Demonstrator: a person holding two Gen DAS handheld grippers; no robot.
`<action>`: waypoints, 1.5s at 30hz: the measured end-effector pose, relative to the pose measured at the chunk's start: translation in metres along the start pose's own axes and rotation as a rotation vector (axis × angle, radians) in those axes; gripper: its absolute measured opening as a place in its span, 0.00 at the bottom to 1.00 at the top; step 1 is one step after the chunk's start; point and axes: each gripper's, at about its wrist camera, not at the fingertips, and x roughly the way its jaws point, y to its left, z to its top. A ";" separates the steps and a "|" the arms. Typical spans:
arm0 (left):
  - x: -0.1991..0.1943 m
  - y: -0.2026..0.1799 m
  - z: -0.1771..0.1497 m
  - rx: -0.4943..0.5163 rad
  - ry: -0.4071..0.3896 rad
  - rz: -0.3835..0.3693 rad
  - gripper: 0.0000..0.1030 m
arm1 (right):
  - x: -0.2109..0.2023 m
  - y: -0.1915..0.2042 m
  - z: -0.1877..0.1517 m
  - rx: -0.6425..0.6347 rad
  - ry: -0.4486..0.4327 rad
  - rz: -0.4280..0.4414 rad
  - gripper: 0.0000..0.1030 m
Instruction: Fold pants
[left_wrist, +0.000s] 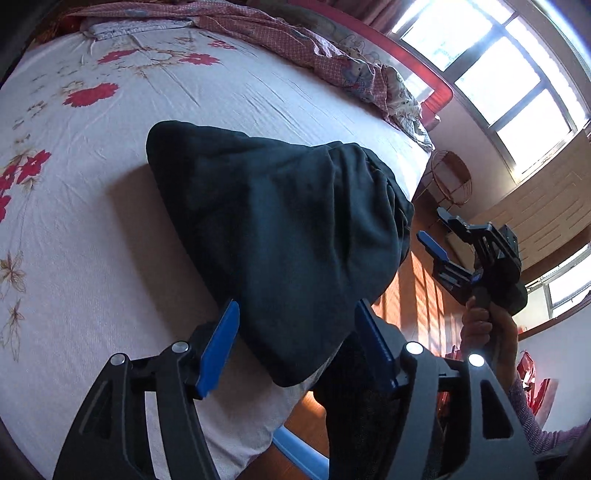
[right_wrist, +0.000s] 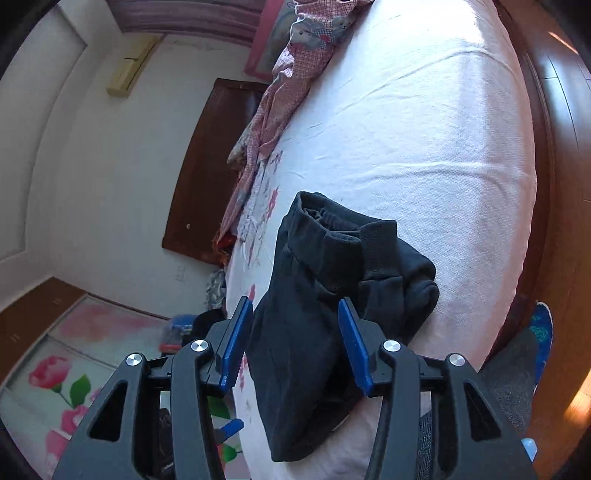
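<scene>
Pants (right_wrist: 325, 295): dark, folded into a thick bundle, lying on the bed (right_wrist: 424, 129) at its near edge, likely set there to finish within reach. Long axis runs from near edge toward the checked quilt (right_wrist: 280, 92); waistband end points away. Left gripper (left_wrist: 295, 343) fingers spread, straddling the near corner, not pinching. Right gripper (right_wrist: 295, 343) fingers also released, bundle between them, untouched.

Dark navy pants (left_wrist: 280, 236) seen on white bedsheet (left_wrist: 110, 155) w/ red floral print; pink checked quilt (left_wrist: 280, 40) behind.
</scene>
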 end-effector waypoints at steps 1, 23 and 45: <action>-0.001 -0.002 -0.005 0.005 0.004 -0.006 0.64 | 0.005 0.000 0.001 0.004 0.011 -0.029 0.47; -0.031 0.014 -0.014 -0.005 -0.107 0.020 0.87 | -0.002 0.004 0.004 -0.083 0.016 -0.234 0.06; 0.069 -0.050 -0.047 0.350 0.055 0.206 0.96 | -0.001 0.073 0.041 -0.340 -0.103 -0.287 0.22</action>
